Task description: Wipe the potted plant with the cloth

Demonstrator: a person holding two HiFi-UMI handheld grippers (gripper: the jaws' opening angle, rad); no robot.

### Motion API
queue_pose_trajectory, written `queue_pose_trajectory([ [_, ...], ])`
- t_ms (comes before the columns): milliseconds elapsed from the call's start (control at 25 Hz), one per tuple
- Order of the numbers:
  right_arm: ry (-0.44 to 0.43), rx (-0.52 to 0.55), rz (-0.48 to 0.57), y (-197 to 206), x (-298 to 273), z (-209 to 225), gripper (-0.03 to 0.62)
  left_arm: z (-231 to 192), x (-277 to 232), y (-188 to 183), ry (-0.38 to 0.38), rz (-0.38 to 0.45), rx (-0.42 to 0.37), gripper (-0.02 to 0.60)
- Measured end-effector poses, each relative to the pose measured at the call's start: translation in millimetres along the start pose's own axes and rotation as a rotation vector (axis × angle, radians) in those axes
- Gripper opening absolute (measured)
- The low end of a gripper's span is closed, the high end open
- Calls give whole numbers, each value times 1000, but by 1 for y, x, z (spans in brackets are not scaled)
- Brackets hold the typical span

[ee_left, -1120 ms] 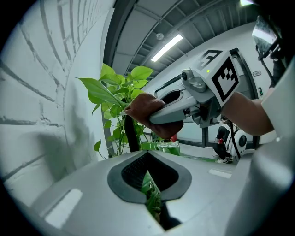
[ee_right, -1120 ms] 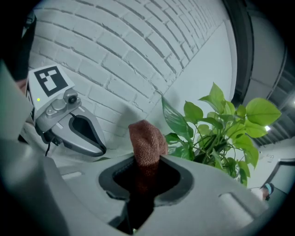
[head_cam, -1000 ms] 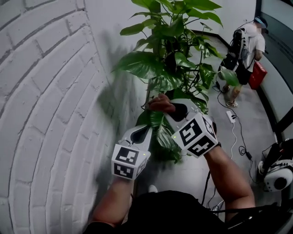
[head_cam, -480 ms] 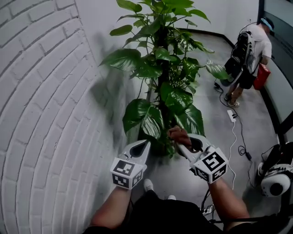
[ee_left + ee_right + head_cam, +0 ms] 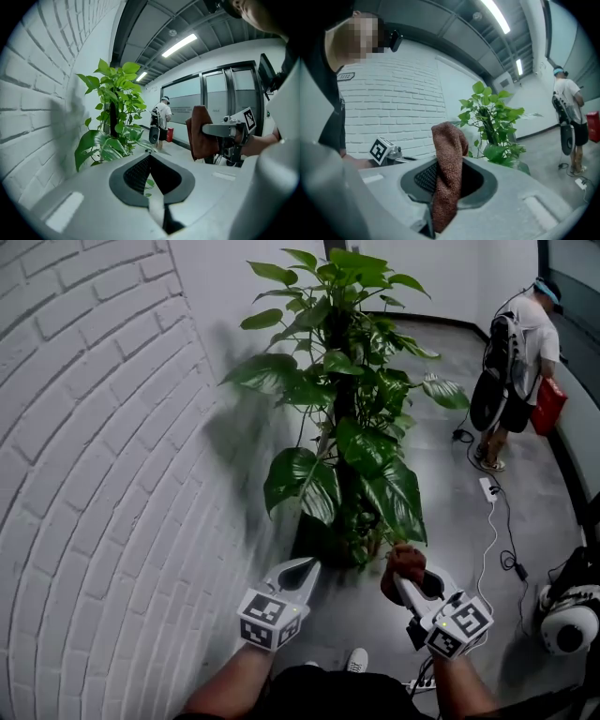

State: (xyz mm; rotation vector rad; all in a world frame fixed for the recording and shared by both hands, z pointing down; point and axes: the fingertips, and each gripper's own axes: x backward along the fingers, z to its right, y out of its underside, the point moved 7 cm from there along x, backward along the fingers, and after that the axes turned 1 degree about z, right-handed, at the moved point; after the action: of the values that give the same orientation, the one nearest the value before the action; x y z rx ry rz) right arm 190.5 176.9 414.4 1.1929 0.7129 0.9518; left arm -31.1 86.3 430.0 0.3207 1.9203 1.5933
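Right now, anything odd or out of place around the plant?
Nothing stands out. The potted plant stands upright beside the brick wall, with no visible spill on the floor around it. The cloth is clamped in the right gripper; the left gripper is shut and empty.

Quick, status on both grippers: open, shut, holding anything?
Left gripper: shut, nothing between the jaws.
Right gripper: shut on the cloth.

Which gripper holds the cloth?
The right gripper: its jaws are shut on the brown cloth. The left gripper is shut too, but with nothing between its jaws.
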Motion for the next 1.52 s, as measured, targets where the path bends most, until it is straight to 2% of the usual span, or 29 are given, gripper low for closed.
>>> queue_pose_trajectory([
  [200, 79, -42, -44, 18, 11, -17, 66, 15, 26, -4, 49, -2, -36, 17],
  [400, 111, -71, -77, 31, 17, -63, 64, 7, 71, 2, 58, 39, 0, 17],
  [520, 125, -44, -89, 34, 26, -100, 64, 4, 93, 12, 77, 80, 46, 17],
  [640, 155, -19, -92, 36, 39, -136, 64, 10, 109, 25, 134, 81, 79, 17],
  [760, 180, -5, -100, 40, 57, -164, 64, 14, 126, 33, 167, 87, 64, 17],
  [880, 215, 27, -107, 41, 73, -181, 64, 12, 138, 36, 165, 96, 36, 17],
  [1080, 232, 66, -118, 41, 80, -189, 64, 13, 162, 37, 155, 125, 45, 17],
  [1320, 201, 93, -121, 28, 77, -167, 64, 9, 175, 29, 70, 166, 49, 17],
  [1520, 179, 104, -136, 17, 88, -145, 64, 26, 167, 13, 19, 176, 59, 17],
])
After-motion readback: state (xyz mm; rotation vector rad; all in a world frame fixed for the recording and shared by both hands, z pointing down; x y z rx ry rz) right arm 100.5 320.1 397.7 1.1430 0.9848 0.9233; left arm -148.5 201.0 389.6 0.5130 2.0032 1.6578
